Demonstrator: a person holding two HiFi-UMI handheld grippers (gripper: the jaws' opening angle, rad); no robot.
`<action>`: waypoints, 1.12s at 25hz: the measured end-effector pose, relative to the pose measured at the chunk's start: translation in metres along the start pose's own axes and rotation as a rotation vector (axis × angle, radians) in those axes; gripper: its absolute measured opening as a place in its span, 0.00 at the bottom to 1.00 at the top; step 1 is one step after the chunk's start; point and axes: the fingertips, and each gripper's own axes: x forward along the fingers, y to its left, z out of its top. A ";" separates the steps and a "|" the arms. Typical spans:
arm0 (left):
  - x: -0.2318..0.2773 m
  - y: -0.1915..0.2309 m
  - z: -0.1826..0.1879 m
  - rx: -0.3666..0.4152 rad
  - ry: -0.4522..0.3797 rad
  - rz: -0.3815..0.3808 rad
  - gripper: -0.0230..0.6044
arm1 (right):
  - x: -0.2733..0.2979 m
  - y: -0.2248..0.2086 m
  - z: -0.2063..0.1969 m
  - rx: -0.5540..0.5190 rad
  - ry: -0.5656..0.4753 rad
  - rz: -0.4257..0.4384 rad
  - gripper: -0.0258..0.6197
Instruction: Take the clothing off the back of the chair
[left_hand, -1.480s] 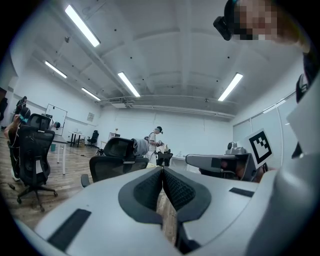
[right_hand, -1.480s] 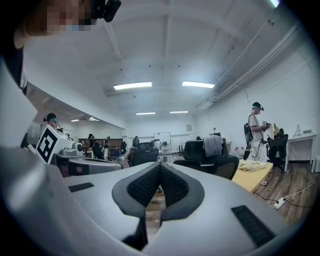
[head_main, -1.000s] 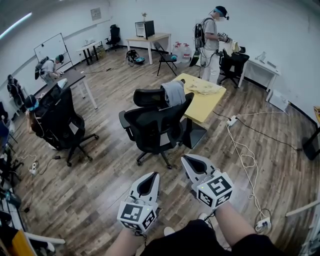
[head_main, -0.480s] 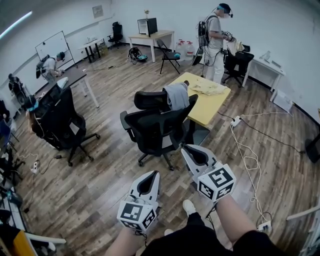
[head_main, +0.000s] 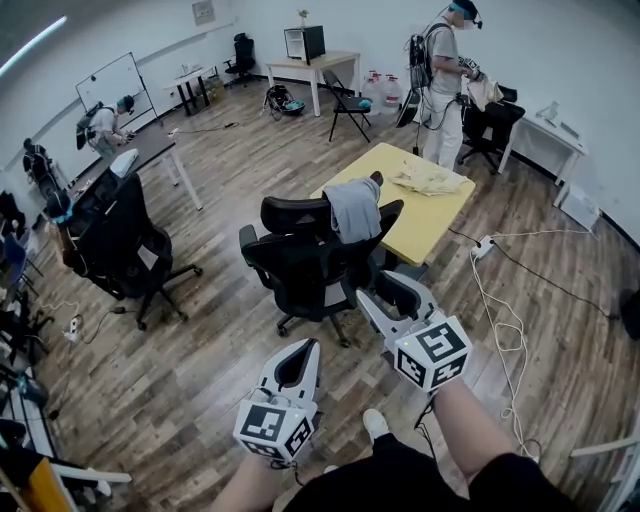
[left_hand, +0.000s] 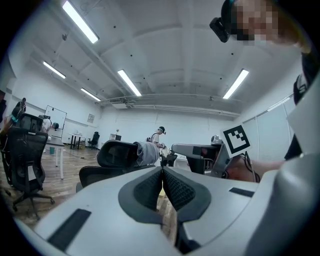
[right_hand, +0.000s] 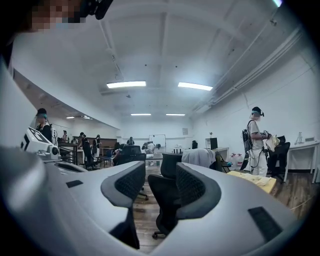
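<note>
A grey piece of clothing (head_main: 353, 208) hangs over the back of a black office chair (head_main: 305, 268) that stands against a yellow table (head_main: 432, 218). My right gripper (head_main: 392, 287) is held just short of the chair's near side, its jaws opening with nothing between them. My left gripper (head_main: 299, 349) trails lower and to the left, shut and empty. In the left gripper view the shut gripper (left_hand: 162, 172) points at the clothing (left_hand: 146, 153) on the chair's headrest (left_hand: 120, 153). In the right gripper view the parted gripper (right_hand: 160, 183) frames the chair (right_hand: 167, 197), with the clothing (right_hand: 200, 157) at upper right.
A second black chair (head_main: 125, 240) stands by a desk at the left. A pale cloth (head_main: 425, 180) lies on the yellow table. White cables and a power strip (head_main: 490, 250) trail over the wooden floor at right. A person (head_main: 450, 70) stands beyond the table; others work far left.
Both grippers have moved forward toward the chair, which now looks closer. The right gripper's jaws, shut before, have parted.
</note>
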 end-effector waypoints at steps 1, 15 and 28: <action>0.008 0.001 0.001 -0.001 0.002 0.004 0.07 | 0.006 -0.009 0.001 -0.002 -0.001 -0.003 0.36; 0.088 0.019 0.009 0.004 0.011 0.059 0.07 | 0.083 -0.098 0.001 -0.004 0.036 -0.021 0.55; 0.121 0.030 0.006 -0.004 0.017 0.122 0.07 | 0.139 -0.132 -0.016 0.029 0.089 0.000 0.64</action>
